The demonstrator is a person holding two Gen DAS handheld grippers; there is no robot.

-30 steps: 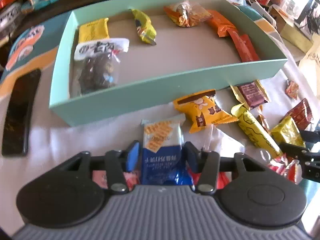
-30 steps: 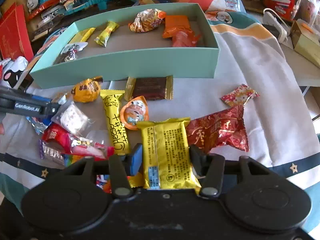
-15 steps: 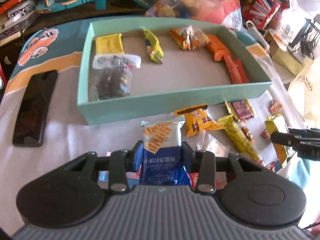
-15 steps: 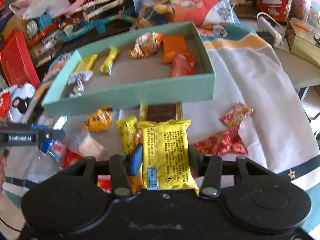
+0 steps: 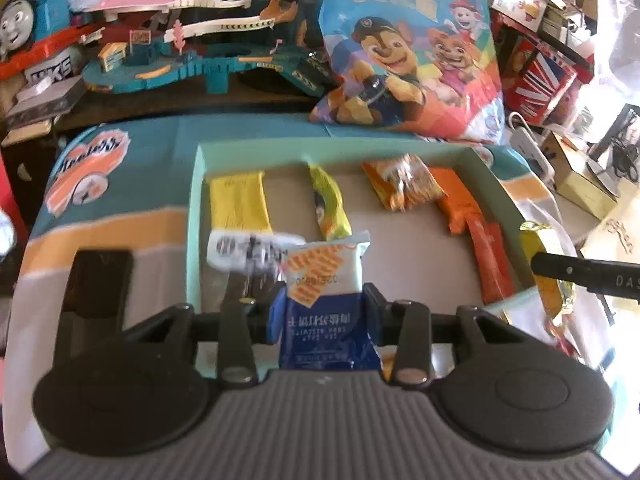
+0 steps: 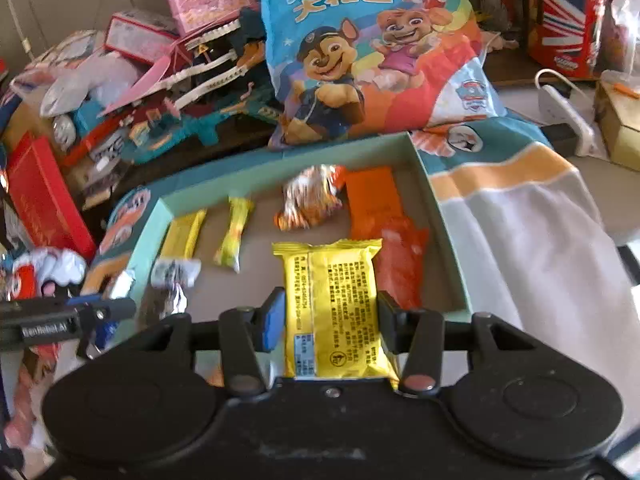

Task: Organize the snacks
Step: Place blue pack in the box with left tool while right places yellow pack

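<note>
Teal, orange and white cloth (image 6: 520, 216) covers the surface we work over, printed with cartoon badges. Behind it the room is crowded: a big blue cartoon-dog snack bag (image 6: 360, 48) leans at the back, a teal toy track set (image 5: 192, 60) sprawls to its left, and a red flag-patterned box (image 5: 540, 84) sits to the right among other cartons. A dark phone (image 5: 96, 280) lies flat on the cloth left of the tray.

The mint-green cardboard tray (image 5: 194, 216) rests on the cloth and already holds a flat yellow pack (image 5: 238, 204), a slim yellow-green wrapper (image 5: 330, 210), a crinkled orange bag (image 5: 404, 188), orange-red sticks (image 5: 476, 232) and a clear pouch of dark sweets (image 5: 248, 252).

Our left gripper (image 5: 323, 304) has its fingers clamped on a blue-and-white cracker packet (image 5: 326, 292), held above the tray's near part. Our right gripper (image 6: 331, 320) is closed on a yellow snack pack (image 6: 332, 300), held above the tray's right half, beside the orange wrappers.
</note>
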